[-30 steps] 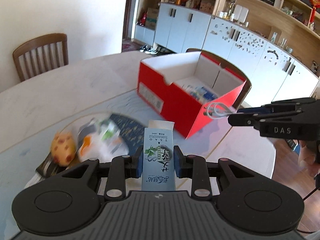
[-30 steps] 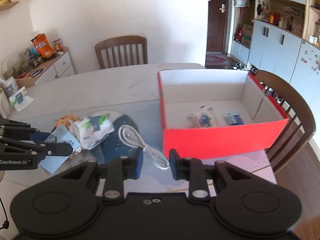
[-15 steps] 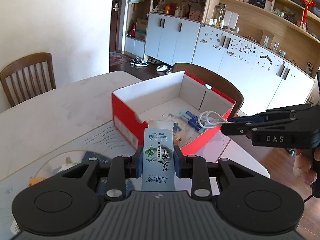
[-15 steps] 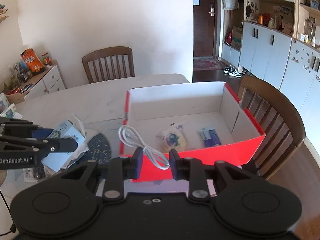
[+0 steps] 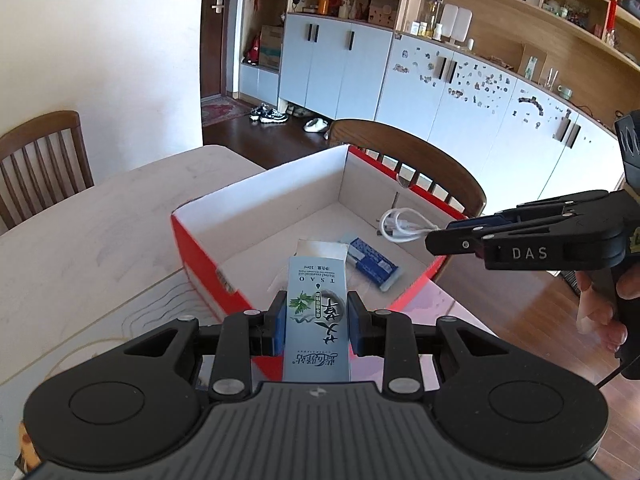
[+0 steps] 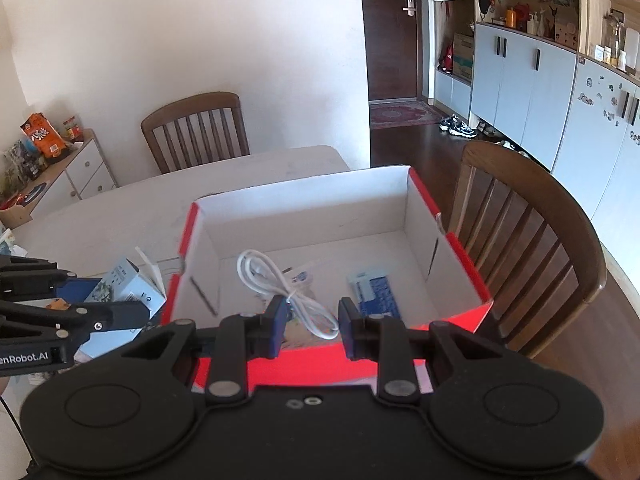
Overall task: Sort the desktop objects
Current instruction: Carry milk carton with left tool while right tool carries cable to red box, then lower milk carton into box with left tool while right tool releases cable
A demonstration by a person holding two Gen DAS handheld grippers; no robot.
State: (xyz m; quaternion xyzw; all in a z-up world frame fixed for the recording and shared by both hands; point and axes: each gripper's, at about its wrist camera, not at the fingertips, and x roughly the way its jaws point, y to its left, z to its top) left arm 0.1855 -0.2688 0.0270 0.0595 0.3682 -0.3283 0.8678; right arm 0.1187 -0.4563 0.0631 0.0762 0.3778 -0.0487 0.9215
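Between the left gripper (image 5: 316, 322) fingers, pale blue carton (image 5: 317, 312) pinched; right gripper (image 6: 312, 322) fingers clamp white cable (image 6: 280, 280), both above red box (image 6: 468, 276) ahead.

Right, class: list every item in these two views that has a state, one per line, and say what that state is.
Left hand-held gripper: shut on the tea-print carton.
Tea-print carton: held, top flap open.
Right hand-held gripper: shut on the white USB cable.
White USB cable: coiled, held above the box.
Red cardboard box: open-topped, on the table.
Blue packet: lying flat inside the box.
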